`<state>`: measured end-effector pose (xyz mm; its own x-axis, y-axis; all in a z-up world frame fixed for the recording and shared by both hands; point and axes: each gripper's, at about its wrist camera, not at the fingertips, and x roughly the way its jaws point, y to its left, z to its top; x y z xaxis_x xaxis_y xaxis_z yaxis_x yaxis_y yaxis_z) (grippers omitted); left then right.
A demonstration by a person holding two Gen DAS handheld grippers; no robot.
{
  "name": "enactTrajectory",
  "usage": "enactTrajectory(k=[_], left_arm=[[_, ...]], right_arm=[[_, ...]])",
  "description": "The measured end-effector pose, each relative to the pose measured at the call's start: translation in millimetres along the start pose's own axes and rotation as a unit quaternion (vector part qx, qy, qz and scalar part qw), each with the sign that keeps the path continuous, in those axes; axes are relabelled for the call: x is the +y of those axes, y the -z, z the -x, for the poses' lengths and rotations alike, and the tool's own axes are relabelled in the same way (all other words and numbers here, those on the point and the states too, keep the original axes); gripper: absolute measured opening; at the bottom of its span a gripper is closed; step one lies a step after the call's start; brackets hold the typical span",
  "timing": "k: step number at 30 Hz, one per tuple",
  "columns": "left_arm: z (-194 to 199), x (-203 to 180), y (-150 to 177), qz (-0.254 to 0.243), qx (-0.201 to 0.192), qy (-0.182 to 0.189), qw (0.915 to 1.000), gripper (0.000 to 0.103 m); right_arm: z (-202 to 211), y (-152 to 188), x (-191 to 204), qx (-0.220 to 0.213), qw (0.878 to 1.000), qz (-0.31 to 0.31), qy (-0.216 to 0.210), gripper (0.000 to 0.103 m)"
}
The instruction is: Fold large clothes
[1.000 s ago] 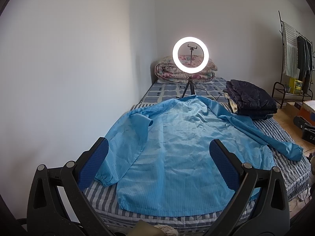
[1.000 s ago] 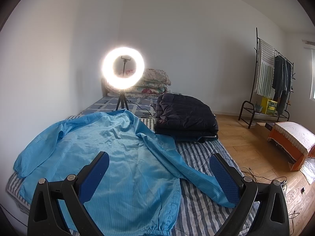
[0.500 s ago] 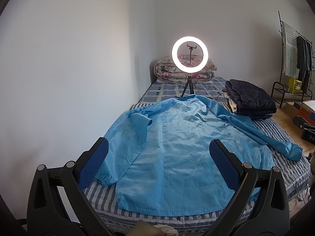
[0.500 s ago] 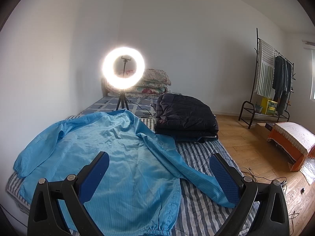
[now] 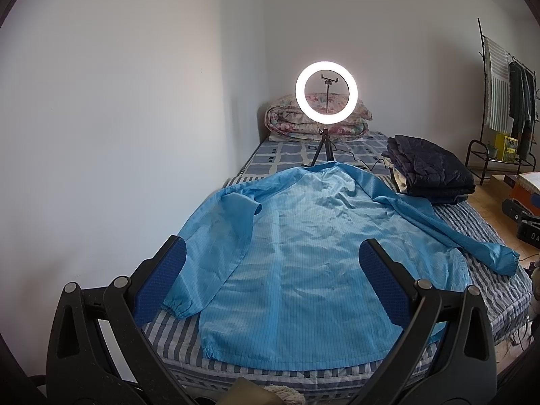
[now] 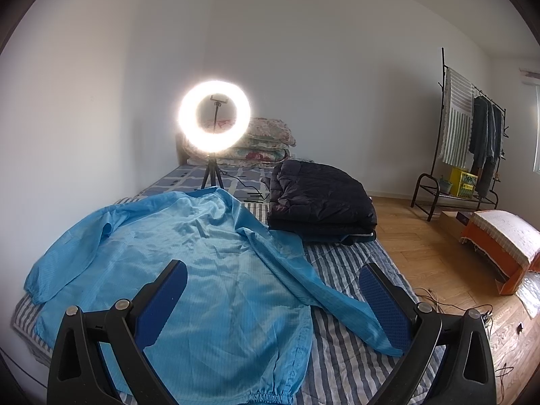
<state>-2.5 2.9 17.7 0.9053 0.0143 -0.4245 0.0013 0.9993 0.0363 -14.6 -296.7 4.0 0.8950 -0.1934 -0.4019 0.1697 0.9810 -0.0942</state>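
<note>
A large light-blue jacket (image 5: pixel 303 253) lies spread flat, back up, on the striped bed (image 5: pixel 479 270), collar toward the far end and both sleeves out to the sides. It also shows in the right wrist view (image 6: pixel 202 270). My left gripper (image 5: pixel 273 256) is open and empty, held above the jacket's hem near the bed's foot. My right gripper (image 6: pixel 273 280) is open and empty, above the jacket's right side and its right sleeve (image 6: pixel 324 290).
A lit ring light on a tripod (image 5: pixel 326 92) stands on the bed beyond the collar. A folded dark jacket (image 6: pixel 320 199) lies at the right. Folded quilts (image 5: pixel 317 118) sit at the head. A wall runs along the left; a clothes rack (image 6: pixel 472 141) and wooden floor lie right.
</note>
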Motion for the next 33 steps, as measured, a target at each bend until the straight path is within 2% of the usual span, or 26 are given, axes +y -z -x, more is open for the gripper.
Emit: enactTrajectory(k=[23,33], left_arm=[[-1.2,4.0,-0.1,-0.001,0.001,-0.002,1.0,0.103],[-10.0,16.2,10.0,0.004,0.005,-0.011,0.9999,0.103]], right_arm=[[-0.8,-2.1,8.0,-0.003,1.0,0.003,-0.007,0.103],[-1.4,-1.9,18.3,-0.004,1.0,0.009,-0.018,0.103]])
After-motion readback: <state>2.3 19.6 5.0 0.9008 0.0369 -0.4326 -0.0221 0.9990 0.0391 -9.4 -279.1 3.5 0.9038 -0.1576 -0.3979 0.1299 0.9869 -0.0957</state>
